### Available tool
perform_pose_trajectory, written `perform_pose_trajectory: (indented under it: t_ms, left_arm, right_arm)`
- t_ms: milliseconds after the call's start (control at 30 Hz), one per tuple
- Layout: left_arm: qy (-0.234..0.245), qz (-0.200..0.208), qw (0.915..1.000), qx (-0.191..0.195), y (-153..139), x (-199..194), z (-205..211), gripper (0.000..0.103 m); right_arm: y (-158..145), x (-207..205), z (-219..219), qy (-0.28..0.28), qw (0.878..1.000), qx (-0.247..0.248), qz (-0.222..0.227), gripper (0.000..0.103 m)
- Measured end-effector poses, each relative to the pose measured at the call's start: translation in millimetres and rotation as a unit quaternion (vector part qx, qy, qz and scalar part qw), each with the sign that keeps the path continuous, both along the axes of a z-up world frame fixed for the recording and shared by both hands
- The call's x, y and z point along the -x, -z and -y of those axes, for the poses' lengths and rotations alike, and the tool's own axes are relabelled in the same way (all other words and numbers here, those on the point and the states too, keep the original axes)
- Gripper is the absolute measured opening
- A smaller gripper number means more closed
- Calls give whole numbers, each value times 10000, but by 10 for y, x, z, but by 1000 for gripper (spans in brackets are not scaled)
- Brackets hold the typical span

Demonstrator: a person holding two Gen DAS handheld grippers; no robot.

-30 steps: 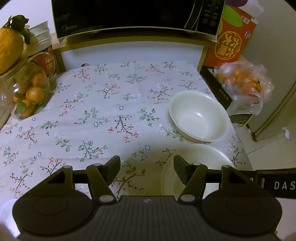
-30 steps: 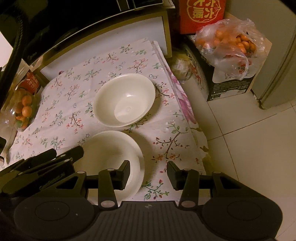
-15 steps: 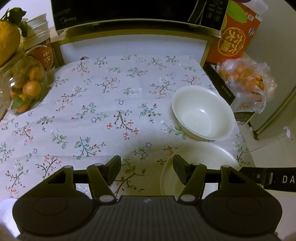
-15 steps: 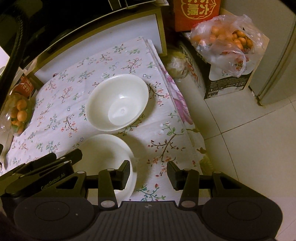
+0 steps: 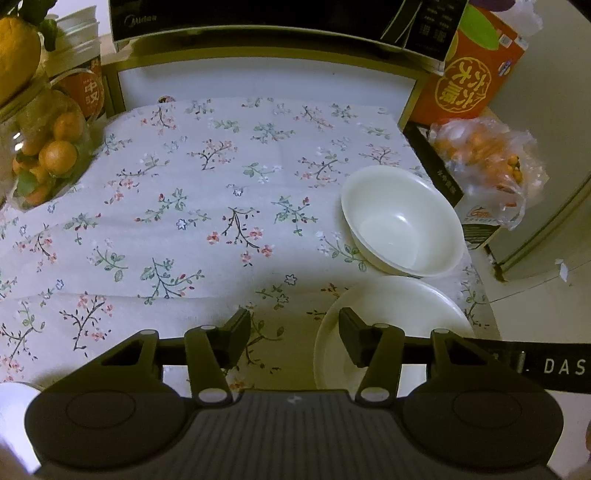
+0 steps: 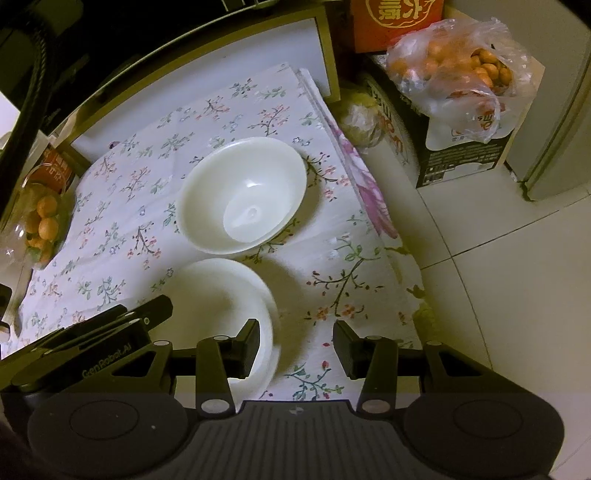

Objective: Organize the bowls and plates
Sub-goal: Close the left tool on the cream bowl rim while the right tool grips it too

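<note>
A white bowl [image 5: 402, 221] sits upright on the floral tablecloth [image 5: 207, 206] near the table's right edge. A white plate [image 5: 391, 314] lies just in front of it at the front right corner. Both also show in the right wrist view, the bowl [image 6: 243, 195] behind the plate [image 6: 229, 295]. My left gripper [image 5: 293, 332] is open and empty, above the cloth at the plate's left rim. My right gripper [image 6: 295, 343] is open and empty, above the plate's right rim. The left gripper's body [image 6: 96, 339] shows at the left of the right wrist view.
A microwave [image 5: 280, 22] stands at the back. A jar of oranges [image 5: 48, 158] stands at the left edge. Beyond the right edge are a red carton [image 5: 472, 74], a bag of oranges [image 6: 454, 70] on a black box, and the tiled floor [image 6: 517, 295].
Both grippers have pulled back and up a little; the table looks slightly farther away. The bowl and plate have not moved. Both grippers stay open.
</note>
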State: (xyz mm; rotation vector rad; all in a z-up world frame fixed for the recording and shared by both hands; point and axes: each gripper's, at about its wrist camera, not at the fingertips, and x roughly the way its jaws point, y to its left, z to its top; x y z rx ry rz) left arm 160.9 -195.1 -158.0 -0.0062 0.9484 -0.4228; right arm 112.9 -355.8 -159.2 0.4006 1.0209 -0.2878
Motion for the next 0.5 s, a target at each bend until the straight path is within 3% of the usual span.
perform_pose_trajectory:
  t_ms: [367,500]
  left_arm:
    - [82,-221,9994,240,12,-12,-70,39]
    - [165,-323,9987,361,21,-10,-71,28]
  right_arm:
    - [14,-13,13,7,10000,-34,7,41]
    - [53,-26,-16,-79,9998,-177,-15,27]
